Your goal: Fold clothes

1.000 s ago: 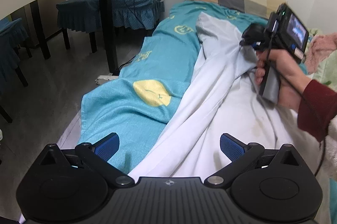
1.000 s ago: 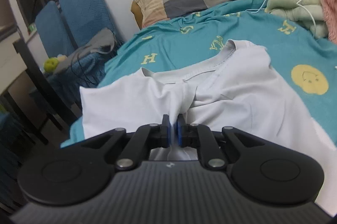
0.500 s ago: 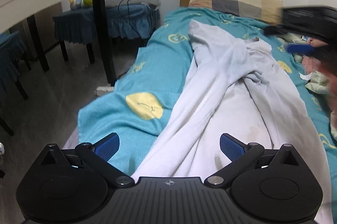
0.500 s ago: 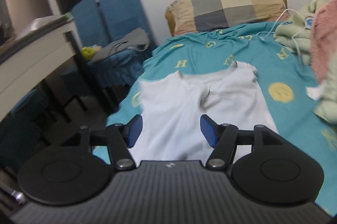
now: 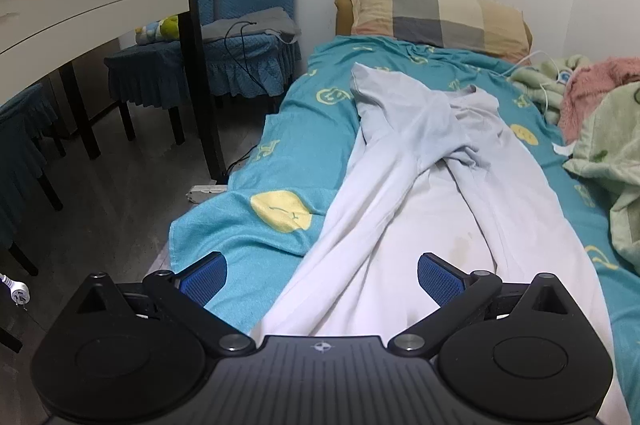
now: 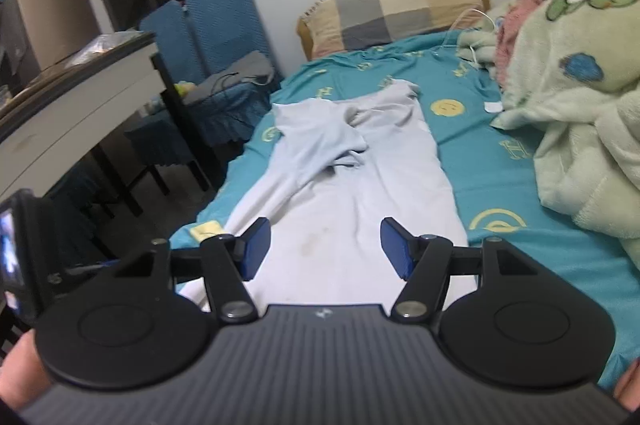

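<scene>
Garment: a pale, whitish shirt point(image 5: 404, 209) lies lengthwise down the bed, on top of the teal sheet point(image 5: 316, 129); one sleeve point(image 5: 416, 129) is thrown across the chest near the collar end, toward the pillow.
Shirt from the other side: the same shirt point(image 6: 352, 193) runs from just under the gripper up toward the pillow, its folded-over sleeve bunched in the upper half.
Left gripper: the left gripper point(image 5: 322, 277) hangs over the near hem of the shirt, blue pads spread wide, nothing between them.
Right gripper: the right gripper point(image 6: 324, 249) is above the lower part of the shirt, its fingers likewise apart and holding nothing.
Bedding: a checked pillow point(image 5: 432, 15) sits at the head; a green and pink blanket point(image 6: 576, 97) is heaped along the far side, beside the shirt but apart from it.
Beside the bed: a blue-covered chair point(image 5: 224, 53) and a white table edge point(image 5: 92, 5) stand on the floor side.
</scene>
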`<state>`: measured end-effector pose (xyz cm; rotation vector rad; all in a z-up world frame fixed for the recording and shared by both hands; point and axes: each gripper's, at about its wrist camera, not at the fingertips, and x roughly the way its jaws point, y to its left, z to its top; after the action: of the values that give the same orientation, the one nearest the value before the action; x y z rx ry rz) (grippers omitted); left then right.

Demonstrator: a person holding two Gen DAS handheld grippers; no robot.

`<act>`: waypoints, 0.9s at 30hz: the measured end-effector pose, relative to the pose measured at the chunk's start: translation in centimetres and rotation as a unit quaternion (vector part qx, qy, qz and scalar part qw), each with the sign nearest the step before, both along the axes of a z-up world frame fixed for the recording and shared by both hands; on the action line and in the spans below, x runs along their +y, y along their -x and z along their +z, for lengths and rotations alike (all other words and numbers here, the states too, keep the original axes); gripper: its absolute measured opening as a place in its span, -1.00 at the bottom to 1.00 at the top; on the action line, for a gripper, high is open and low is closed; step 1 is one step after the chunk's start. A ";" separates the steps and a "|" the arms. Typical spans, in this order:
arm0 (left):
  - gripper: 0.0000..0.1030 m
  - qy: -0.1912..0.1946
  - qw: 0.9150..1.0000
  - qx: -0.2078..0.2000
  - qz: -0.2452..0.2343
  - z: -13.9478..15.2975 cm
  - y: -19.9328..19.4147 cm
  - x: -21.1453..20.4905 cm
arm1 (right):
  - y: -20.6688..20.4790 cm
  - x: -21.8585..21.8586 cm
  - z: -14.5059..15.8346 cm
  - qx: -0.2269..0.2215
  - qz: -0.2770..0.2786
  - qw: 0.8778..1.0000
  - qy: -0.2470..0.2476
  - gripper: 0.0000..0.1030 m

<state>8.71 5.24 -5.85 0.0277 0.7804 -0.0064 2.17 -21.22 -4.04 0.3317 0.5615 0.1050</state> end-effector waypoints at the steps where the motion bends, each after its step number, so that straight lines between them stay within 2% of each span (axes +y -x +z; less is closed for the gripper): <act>1: 0.99 -0.003 1.000 0.004 -0.002 0.0 0.0 0.0 | -0.4 -0.2 -0.2 0.005 -0.003 1.000 -0.007 0.23; 4: 0.98 -0.012 1.000 0.015 -0.008 -0.2 0.0 0.0 | -1.2 -0.7 -0.9 0.013 -0.011 0.999 -0.033 0.23; 6: 0.98 -0.018 1.000 0.022 -0.012 -0.3 0.0 0.0 | -1.5 -0.8 -1.3 0.019 -0.010 0.999 -0.033 0.23; 9: 0.98 0.015 0.998 0.062 -0.029 -0.4 -0.5 3.7 | -1.9 -0.8 -1.9 0.033 -0.003 0.999 -0.033 0.23; 13: 0.97 0.060 0.990 0.114 -0.052 -0.5 -1.1 8.7 | -2.2 -1.3 -2.1 0.042 0.002 0.998 -0.048 0.23; 17: 0.94 0.104 0.978 0.166 -0.074 -0.6 -1.8 13.6 | -2.6 -1.8 -2.3 0.049 0.001 0.997 -0.063 0.23; 19: 0.84 0.125 0.970 0.191 -0.085 -0.6 -2.1 16.0 | -3.0 -2.0 -2.5 0.058 -0.002 0.996 -0.071 0.23; 22: 0.82 0.157 0.955 0.229 -0.102 -0.7 -2.6 19.7 | -3.3 -2.3 -2.9 0.067 -0.005 0.995 -0.080 0.23; 27: 0.81 0.153 0.938 0.263 -0.168 -2.5 -1.5 18.7 | -3.8 -2.5 -3.3 0.081 -0.010 0.993 -0.087 0.23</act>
<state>10.21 23.90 -8.36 -0.1423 1.2954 -0.4781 6.01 -23.72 -7.34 0.5179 0.7116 0.1078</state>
